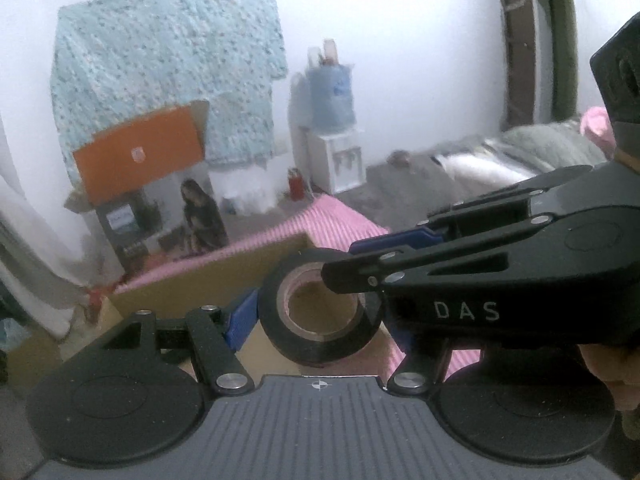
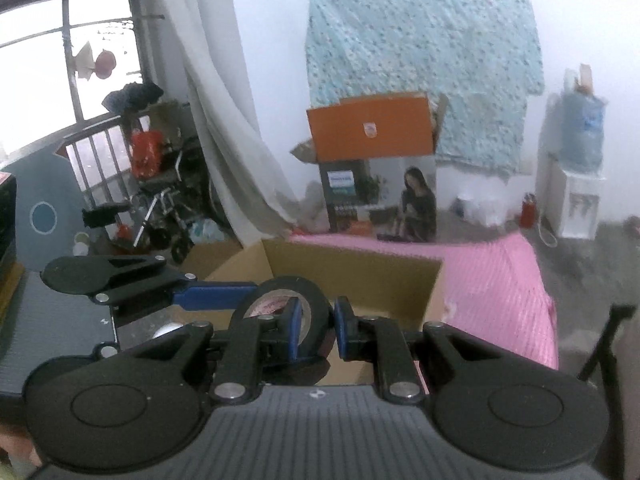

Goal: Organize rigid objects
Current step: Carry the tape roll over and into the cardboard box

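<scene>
right gripper (image 2: 316, 330): nearest thing in its own view; blue pads pinch the wall of the tape roll, one pad inside the hole, one outside.
left gripper (image 1: 312, 316): jaws spread around the same roll; left blue pad (image 1: 240, 320) sits by the roll's outer face. right pad hidden behind the r gripper, so contact can't be told.
tape roll (image 1: 320, 312): black, pink-brown core, held up in the air btwn both grippers, just above and in front of the box's near edge.
roll axis: hole faces the l camera; edge-on, slightly turned, to the r camera.
cardboard box (image 2: 352, 272): open top, right behind and below the roll, on the pink mat (image 2: 500, 280).
key relation: box mouth lies fwd and down from the roll; r gripper has the sure grip, so likely it carries.
far: printed carton w/ orange flap (image 2: 372, 128) at the mat's far edge, blue cloth on the wall.
</scene>
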